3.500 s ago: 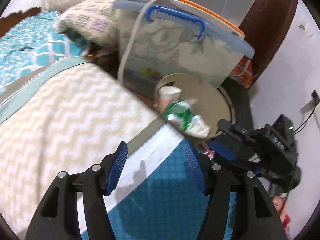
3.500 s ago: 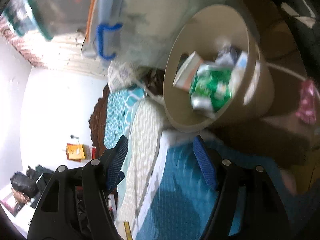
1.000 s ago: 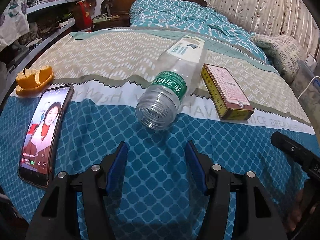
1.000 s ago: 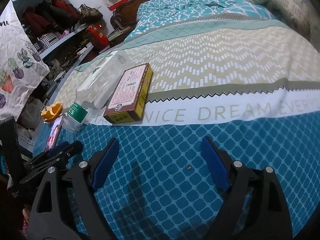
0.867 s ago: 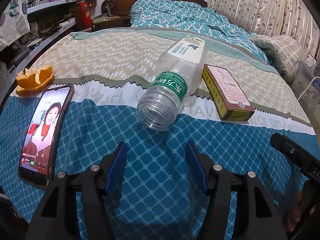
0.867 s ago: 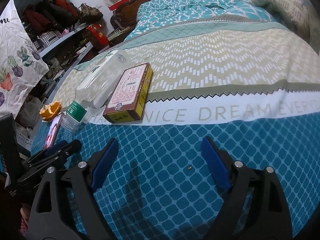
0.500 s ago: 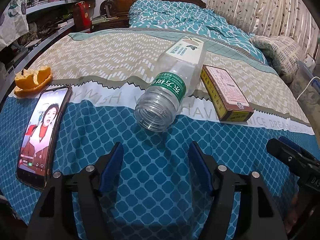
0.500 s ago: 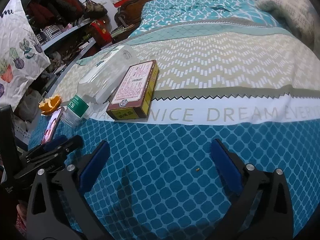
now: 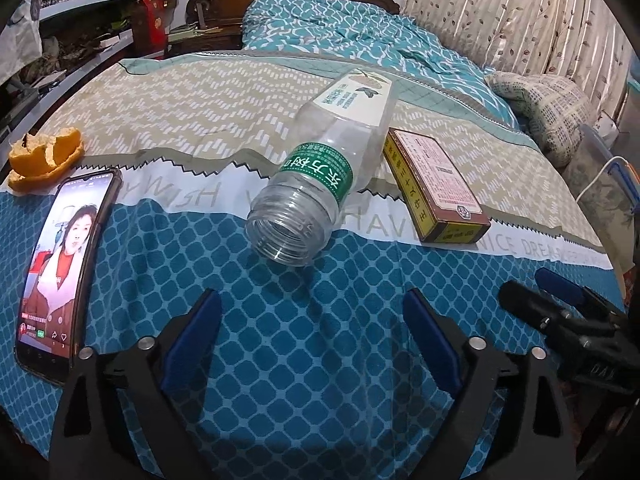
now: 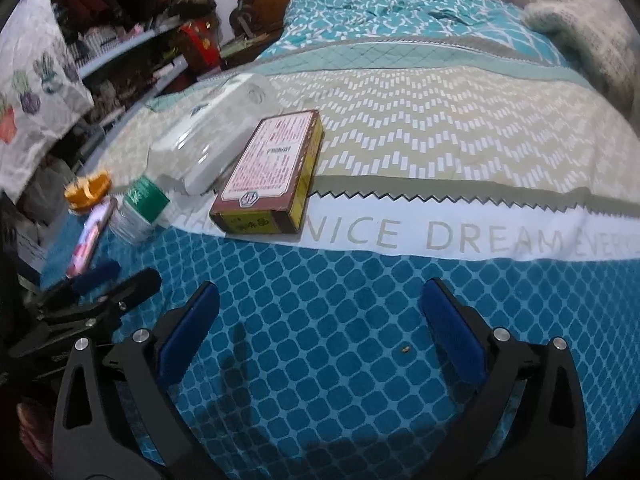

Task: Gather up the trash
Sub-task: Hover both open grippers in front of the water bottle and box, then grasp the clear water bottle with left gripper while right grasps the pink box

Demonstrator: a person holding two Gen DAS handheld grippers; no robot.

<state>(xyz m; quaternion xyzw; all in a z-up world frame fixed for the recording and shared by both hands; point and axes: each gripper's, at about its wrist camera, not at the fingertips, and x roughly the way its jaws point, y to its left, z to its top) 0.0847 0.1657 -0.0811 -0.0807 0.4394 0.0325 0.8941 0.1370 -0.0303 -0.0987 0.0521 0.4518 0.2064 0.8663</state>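
Note:
An empty clear plastic bottle (image 9: 320, 176) with a green label lies on the bed, its open mouth toward me. A flat brown and yellow box (image 9: 434, 184) lies just right of it. Orange peel (image 9: 42, 156) sits at the far left. My left gripper (image 9: 312, 304) is open and empty, a short way in front of the bottle mouth. My right gripper (image 10: 320, 300) is open and empty, in front of the box (image 10: 272, 176); the bottle (image 10: 200, 148) and peel (image 10: 86, 192) lie to its left.
A phone (image 9: 64, 272) with a lit screen lies at the left near the bed's edge. A patterned pillow (image 9: 556, 108) and a clear storage box (image 9: 608, 176) stand at the right. Cluttered shelves (image 10: 120, 52) run along the left side.
Both grippers swung from the trash bin back to the bed earlier. Over the last second both jaws have opened wider and both grippers have edged a little closer to the items.

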